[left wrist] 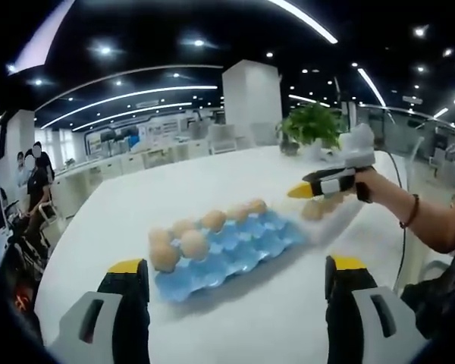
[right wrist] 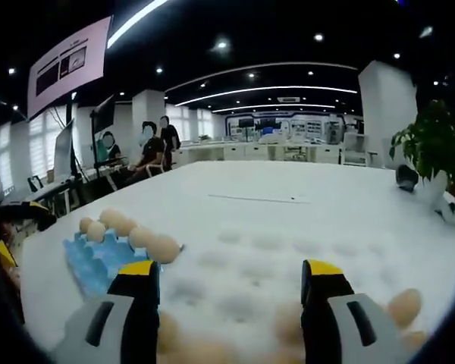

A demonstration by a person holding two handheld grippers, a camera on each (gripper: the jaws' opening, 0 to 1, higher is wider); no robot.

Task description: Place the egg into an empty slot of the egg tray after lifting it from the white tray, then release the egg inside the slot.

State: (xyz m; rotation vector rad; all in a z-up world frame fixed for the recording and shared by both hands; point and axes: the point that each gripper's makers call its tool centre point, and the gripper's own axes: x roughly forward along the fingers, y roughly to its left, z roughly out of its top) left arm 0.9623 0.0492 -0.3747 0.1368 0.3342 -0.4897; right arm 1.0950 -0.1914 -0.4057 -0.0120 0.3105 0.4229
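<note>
In the left gripper view, the blue moulded egg tray [left wrist: 235,250] lies at centre, brown eggs [left wrist: 188,243] along its far edge. The left gripper [left wrist: 235,284] hovers with jaws apart. The right gripper [right wrist: 229,292], jaws apart and empty, hangs over the white tray [right wrist: 250,280], with loose eggs [right wrist: 403,306] at 4 o'clock in its own view.

Matt blue moulded-pulp egg tray [left wrist: 235,250] holds smooth, dull-shelled brown eggs [left wrist: 193,244] on a smooth white worktop [left wrist: 212,189]; white dimpled tray [right wrist: 288,280] at 3 o'clock.
</note>
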